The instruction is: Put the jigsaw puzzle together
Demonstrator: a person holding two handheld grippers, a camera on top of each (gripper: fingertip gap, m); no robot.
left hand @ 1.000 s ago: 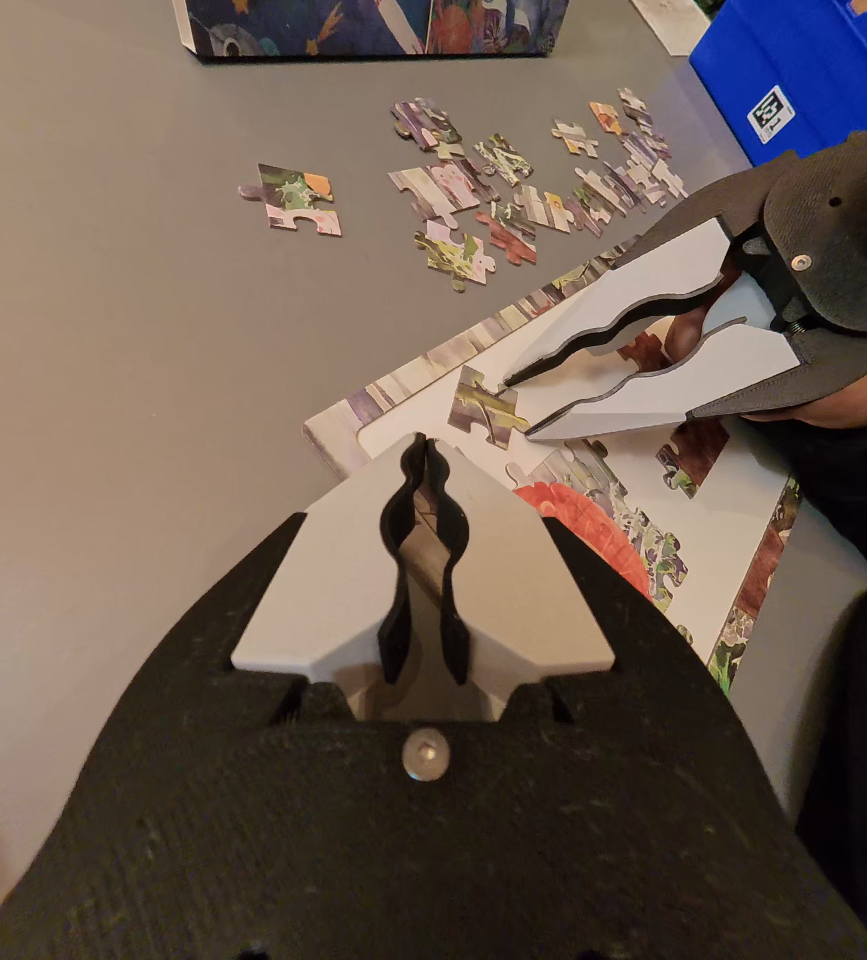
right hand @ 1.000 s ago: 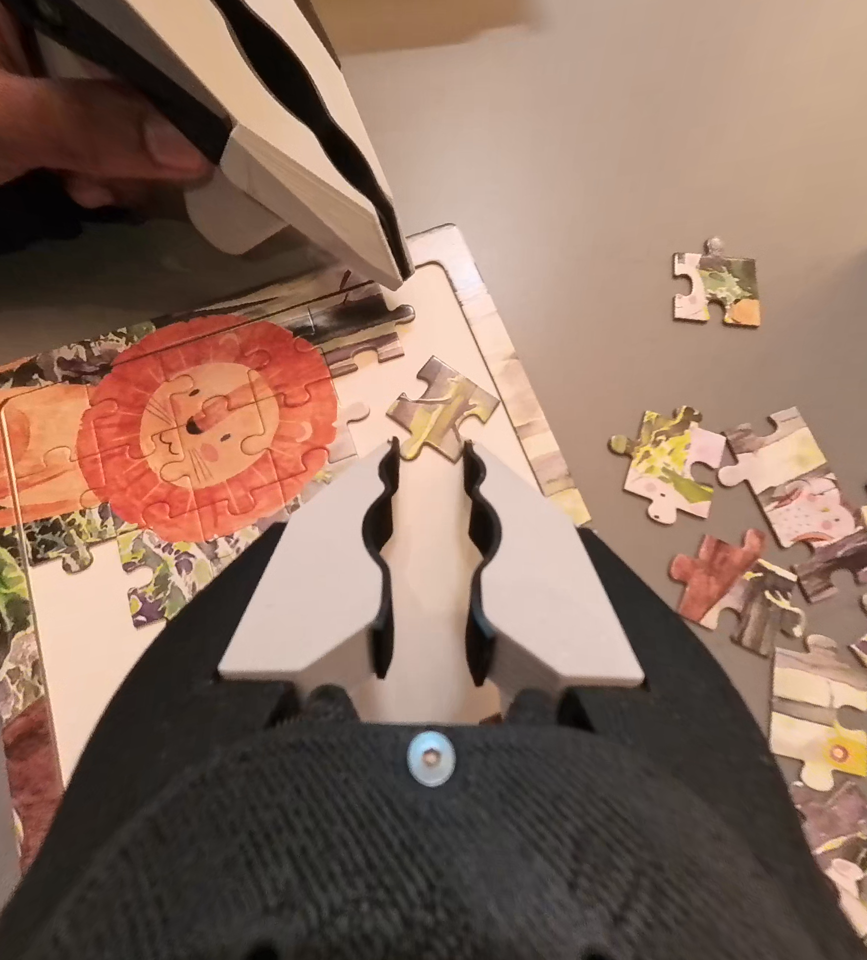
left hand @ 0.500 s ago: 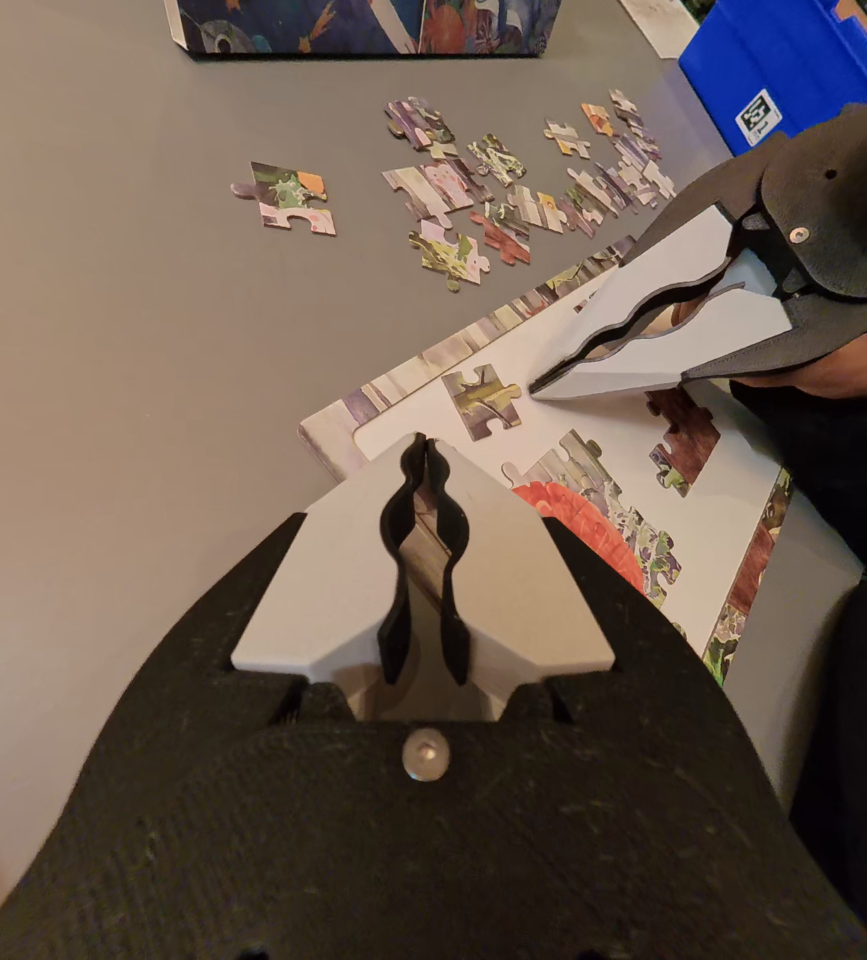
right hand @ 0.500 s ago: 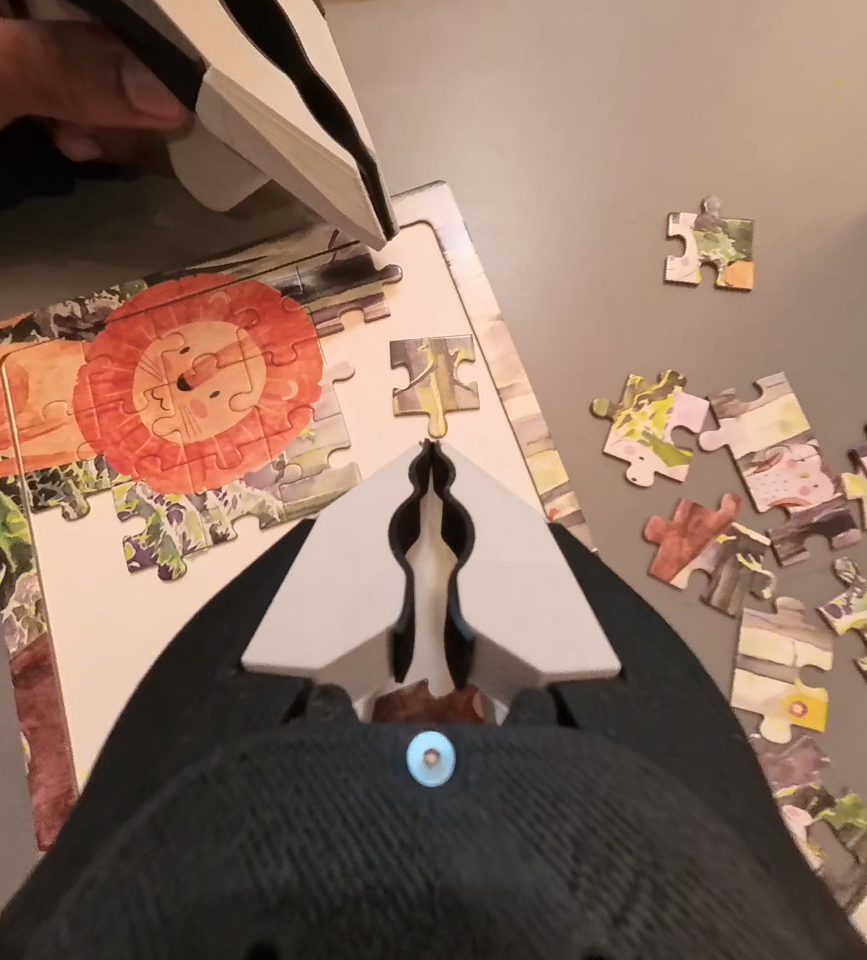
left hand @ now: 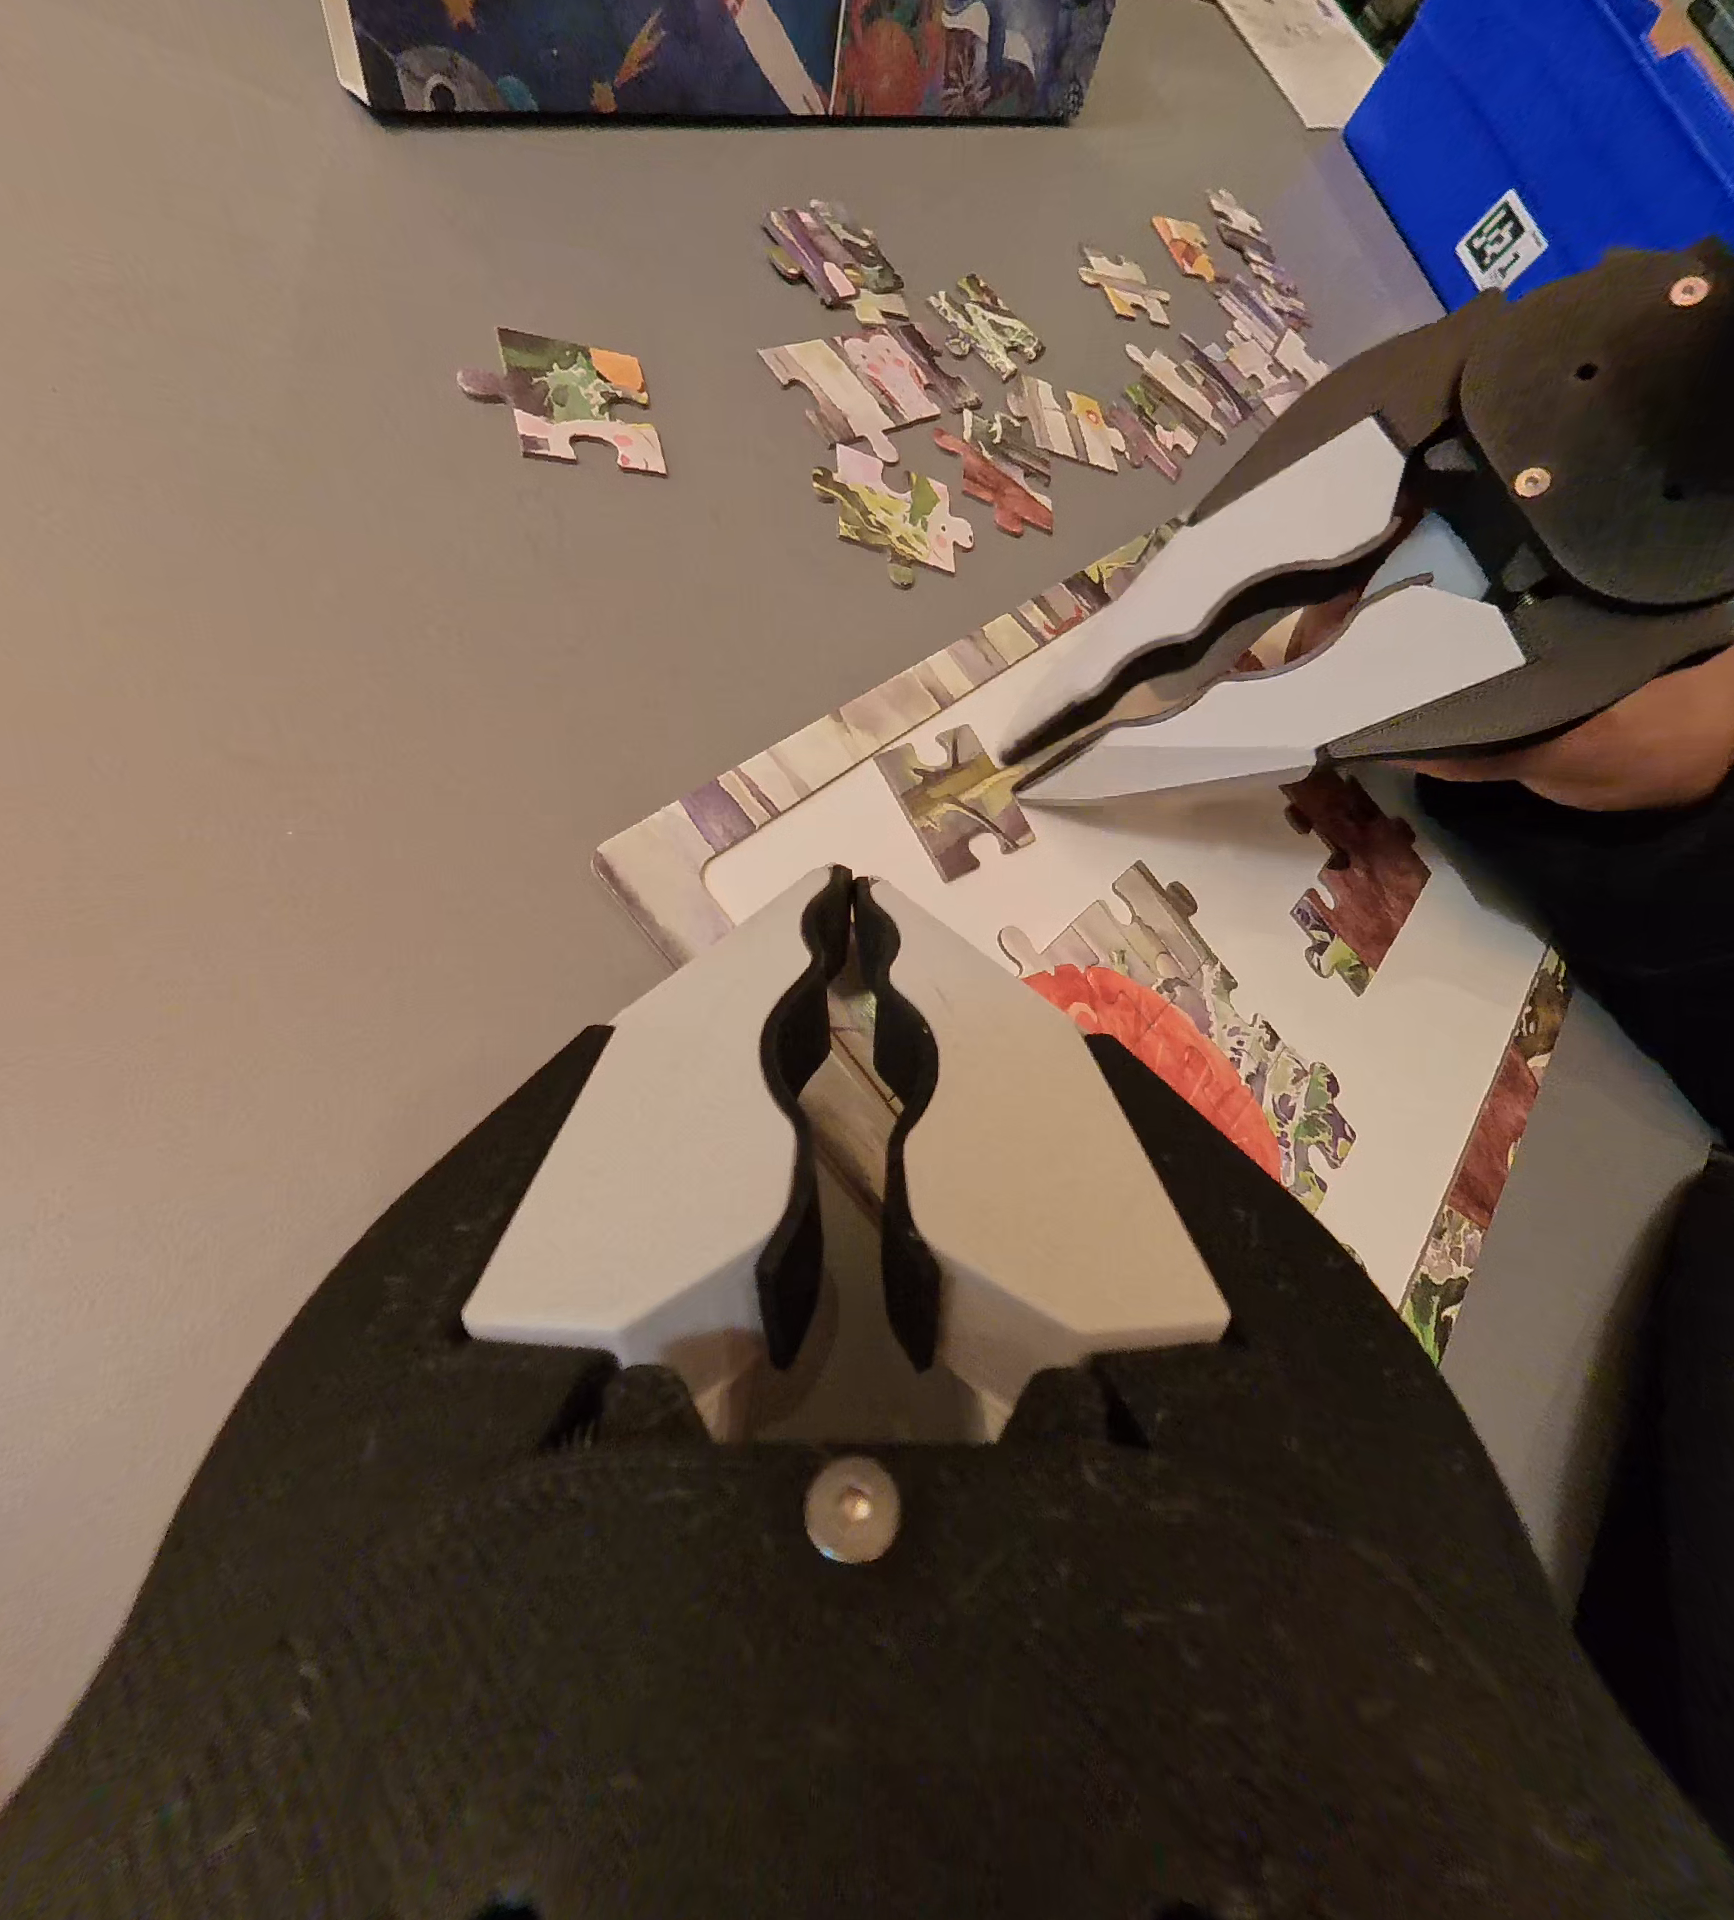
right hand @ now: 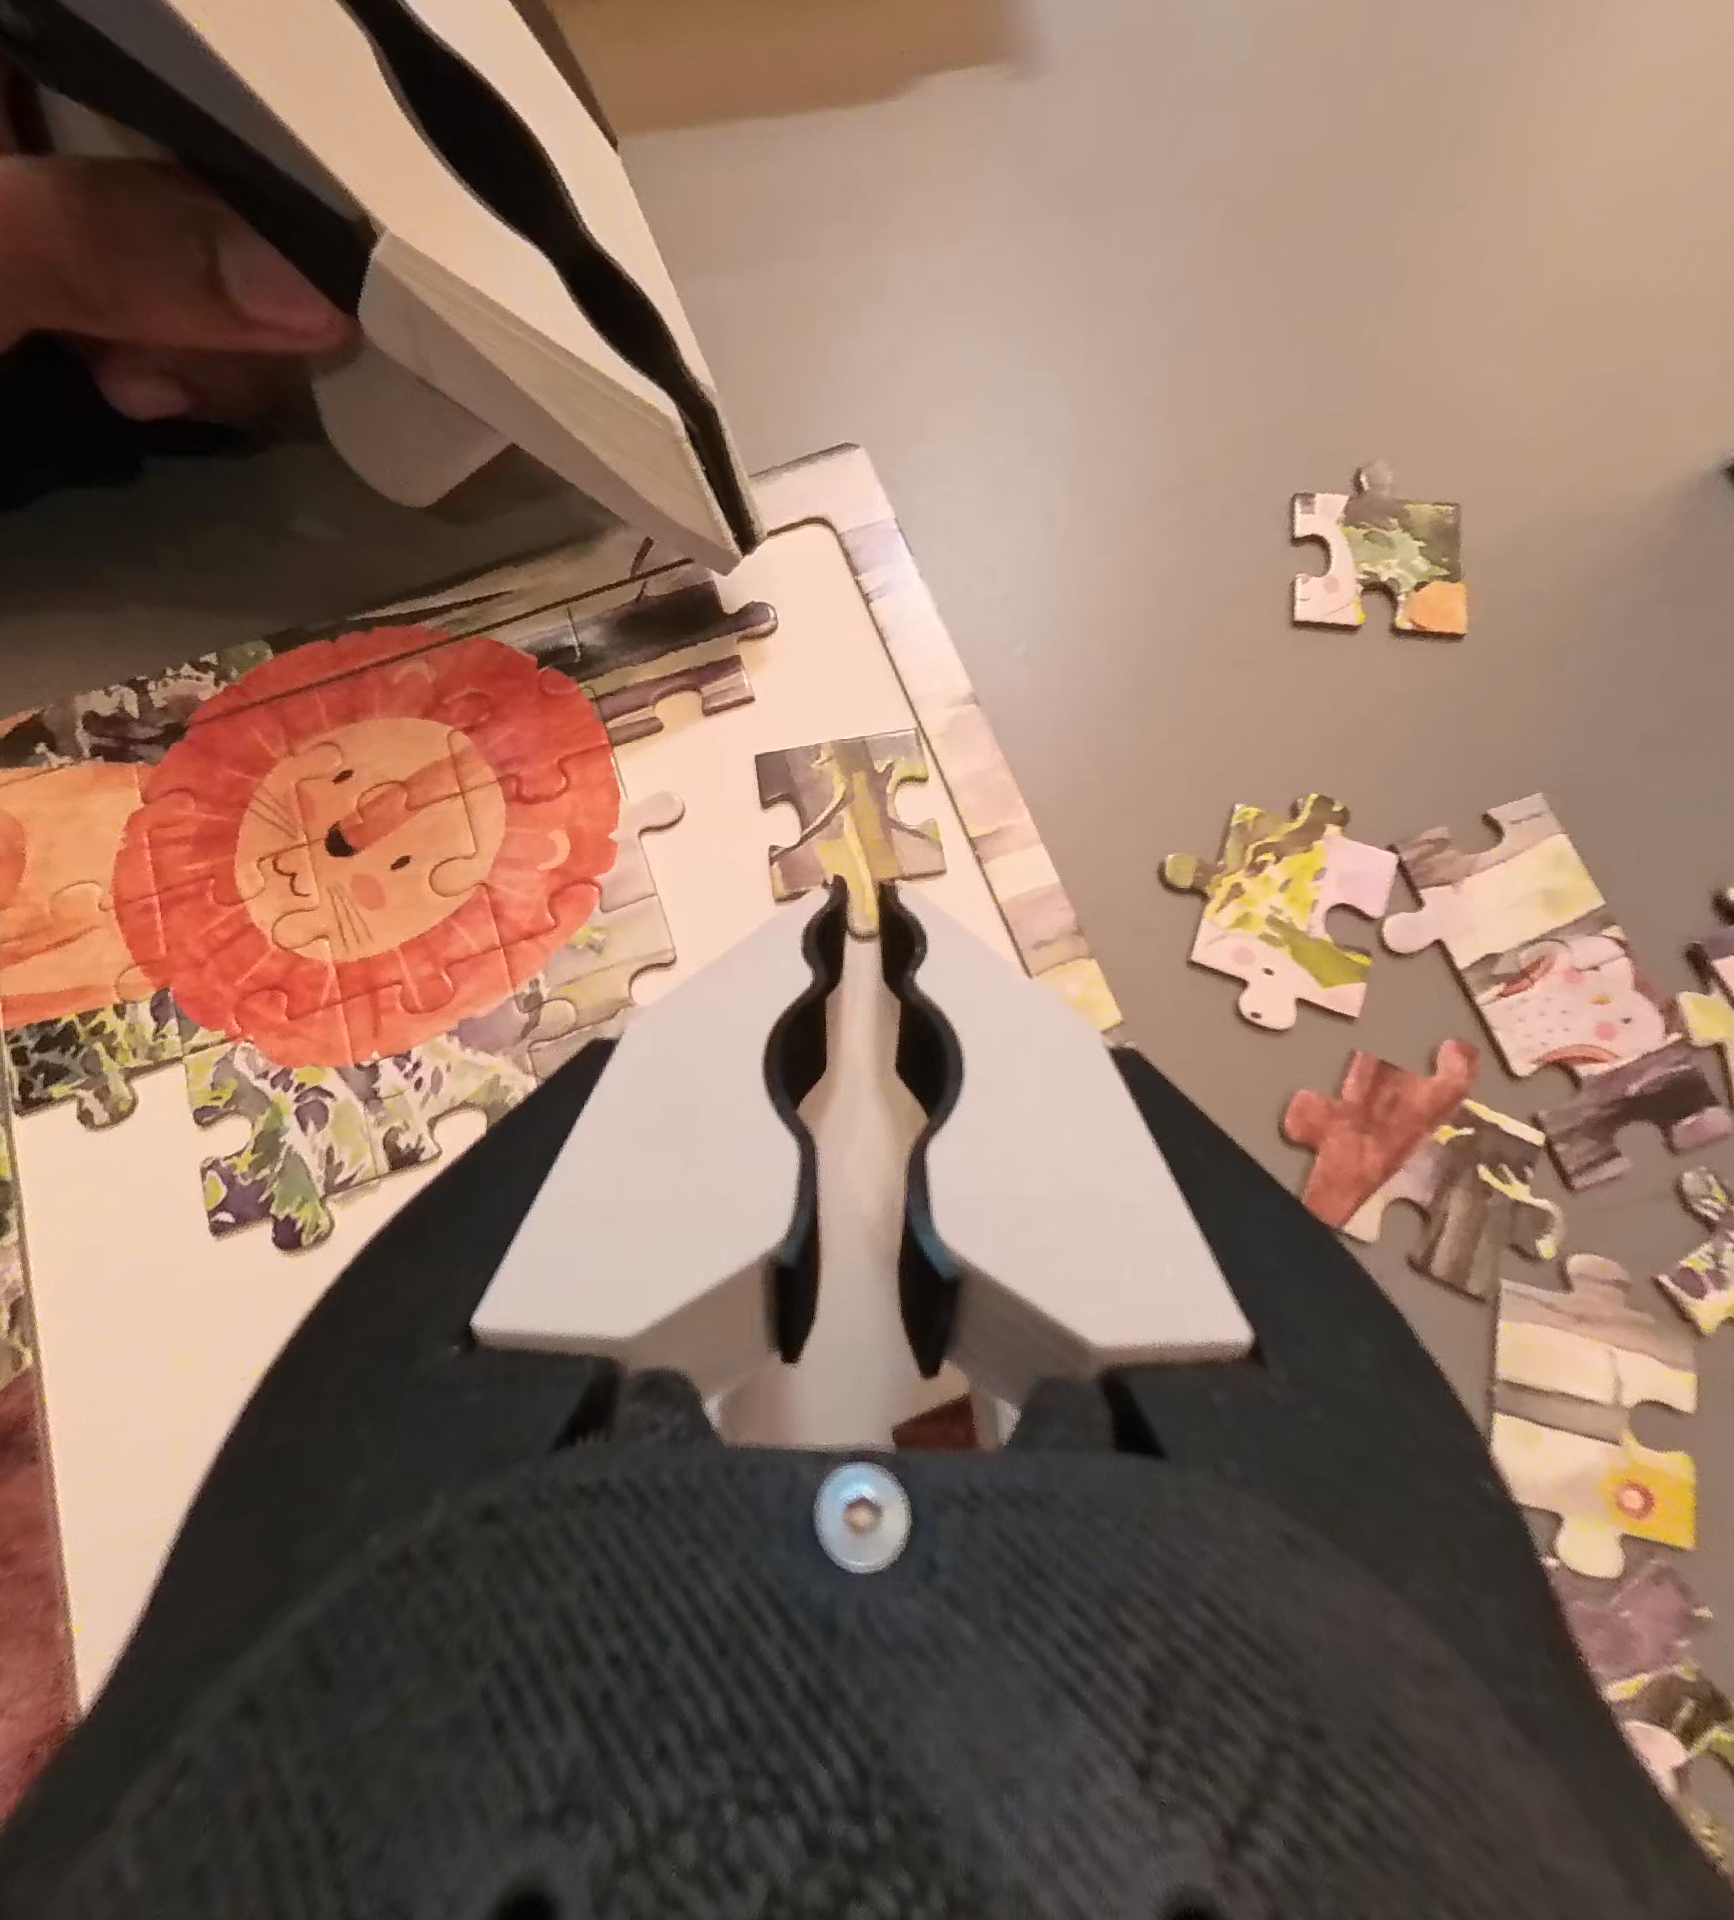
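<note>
While nearly closed, right claw (right hand: pixel 864 896) tips touch grey-green piece (right hand: pixel 850 816) — inside tray (right hand: pixel 930 681).

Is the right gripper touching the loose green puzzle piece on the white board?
Touching. In the right wrist view the right gripper has its tips pressed against the bottom tab of the loose green puzzle piece; no gap shows.

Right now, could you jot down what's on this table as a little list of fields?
Board: puzzle tray, partly filled
Picture: orange lion
Single piece: grey-green piece lying alone on the tray
Right gripper: nearly shut, tips pinching that piece's near tab
Left gripper: shut, holding nothing, over the tray corner
Spare pieces: loose pieces on grey table
</note>
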